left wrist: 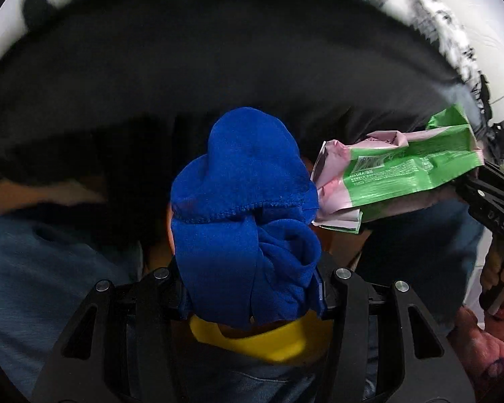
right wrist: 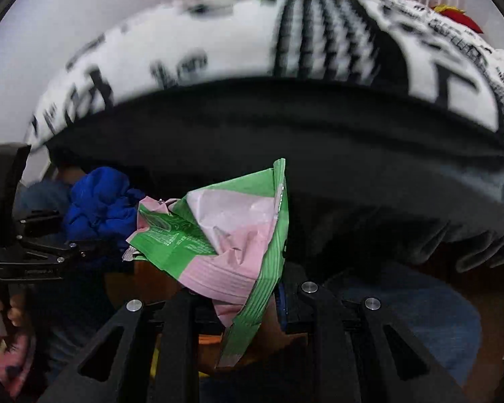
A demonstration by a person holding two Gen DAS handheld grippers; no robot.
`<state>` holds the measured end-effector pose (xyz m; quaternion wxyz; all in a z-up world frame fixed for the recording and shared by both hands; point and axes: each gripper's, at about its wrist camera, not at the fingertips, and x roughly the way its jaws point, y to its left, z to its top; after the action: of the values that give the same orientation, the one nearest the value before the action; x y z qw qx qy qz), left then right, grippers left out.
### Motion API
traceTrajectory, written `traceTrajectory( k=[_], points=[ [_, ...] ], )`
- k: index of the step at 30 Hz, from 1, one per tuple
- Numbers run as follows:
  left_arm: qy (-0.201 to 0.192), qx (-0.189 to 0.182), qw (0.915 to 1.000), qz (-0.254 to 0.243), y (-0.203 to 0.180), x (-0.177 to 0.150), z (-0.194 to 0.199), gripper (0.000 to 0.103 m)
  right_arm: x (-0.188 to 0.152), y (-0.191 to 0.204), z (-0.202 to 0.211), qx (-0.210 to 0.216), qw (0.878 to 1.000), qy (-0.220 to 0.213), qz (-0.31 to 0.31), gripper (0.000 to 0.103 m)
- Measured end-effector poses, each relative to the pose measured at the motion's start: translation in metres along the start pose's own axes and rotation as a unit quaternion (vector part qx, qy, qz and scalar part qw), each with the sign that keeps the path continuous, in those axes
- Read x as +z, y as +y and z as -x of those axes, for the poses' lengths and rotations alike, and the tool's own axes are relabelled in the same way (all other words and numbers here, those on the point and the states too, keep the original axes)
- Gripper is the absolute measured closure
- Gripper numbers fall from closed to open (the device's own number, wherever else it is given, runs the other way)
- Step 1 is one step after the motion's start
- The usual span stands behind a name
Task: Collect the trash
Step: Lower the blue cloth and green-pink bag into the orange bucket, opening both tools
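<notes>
A crumpled blue cloth point(left wrist: 248, 201) fills the space between the jaws of my left gripper point(left wrist: 252, 285), which is shut on it; the cloth hides the fingertips. Just to its right hangs a crinkled green and pink snack wrapper point(left wrist: 396, 174), held by my right gripper point(left wrist: 487, 198). In the right wrist view the wrapper point(right wrist: 232, 235) is pinched in my right gripper point(right wrist: 242, 302), and the blue cloth point(right wrist: 100, 201) and left gripper point(right wrist: 50, 245) sit at the left. Both grippers point steeply down over a dark black bag lining point(right wrist: 352, 141).
A white surface with black print point(right wrist: 218, 40) curves around the black lining point(left wrist: 218, 84). Blue fabric point(right wrist: 420, 319) lies below. A yellow piece point(left wrist: 252, 342) shows under the cloth. A person's hand point(left wrist: 480, 352) grips the right tool's handle.
</notes>
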<state>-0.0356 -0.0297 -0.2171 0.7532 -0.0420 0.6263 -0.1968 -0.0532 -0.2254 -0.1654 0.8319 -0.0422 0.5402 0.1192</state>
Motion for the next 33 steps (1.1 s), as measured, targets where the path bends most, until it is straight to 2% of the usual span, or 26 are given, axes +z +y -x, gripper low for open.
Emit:
traceTrajectory(
  k=[6,10,15,22,23,24,25,26,27,29,33],
  points=[
    [0.082,0.017,0.9960,0.031,0.015,-0.001,-0.057,0.054,-0.010,0.009,-0.057,-0.023,0.998,0.063,0.019,0.082],
    [0.112,0.037,0.9927,0.025,0.017,-0.004,-0.081,0.054,-0.013,0.019,-0.083,-0.040,0.994,0.093,0.041,0.082],
    [0.131,0.045,0.9901,0.023,0.019,-0.007,-0.097,0.054,-0.017,0.026,-0.102,-0.051,0.990,0.120,0.056,0.082],
    [0.141,0.055,0.9884,0.019,0.013,-0.002,-0.107,0.052,-0.014,0.030,-0.111,-0.049,0.988,0.134,0.056,0.079],
    [0.138,0.057,0.9887,0.018,0.012,-0.001,-0.106,0.050,-0.012,0.028,-0.112,-0.045,0.988,0.135,0.053,0.075],
    [0.134,0.058,0.9891,0.017,0.012,-0.001,-0.105,0.048,-0.010,0.027,-0.111,-0.040,0.989,0.134,0.050,0.067],
    [0.131,0.058,0.9896,0.018,0.013,0.000,-0.103,0.041,-0.010,0.025,-0.111,-0.040,0.989,0.131,0.050,0.062],
    [0.125,0.060,0.9901,0.018,0.013,0.001,-0.100,0.031,-0.008,0.025,-0.107,-0.038,0.991,0.123,0.048,0.050],
    [0.119,0.062,0.9908,0.018,0.012,0.001,-0.099,0.028,-0.007,0.025,-0.104,-0.036,0.991,0.116,0.046,0.041],
    [0.110,0.059,0.9920,0.020,0.012,0.003,-0.094,0.021,-0.006,0.025,-0.099,-0.033,0.993,0.109,0.041,0.038],
    [0.098,0.060,0.9929,0.028,0.015,0.005,-0.089,0.020,-0.004,0.015,-0.092,-0.019,0.994,0.108,0.017,0.030]
  ],
)
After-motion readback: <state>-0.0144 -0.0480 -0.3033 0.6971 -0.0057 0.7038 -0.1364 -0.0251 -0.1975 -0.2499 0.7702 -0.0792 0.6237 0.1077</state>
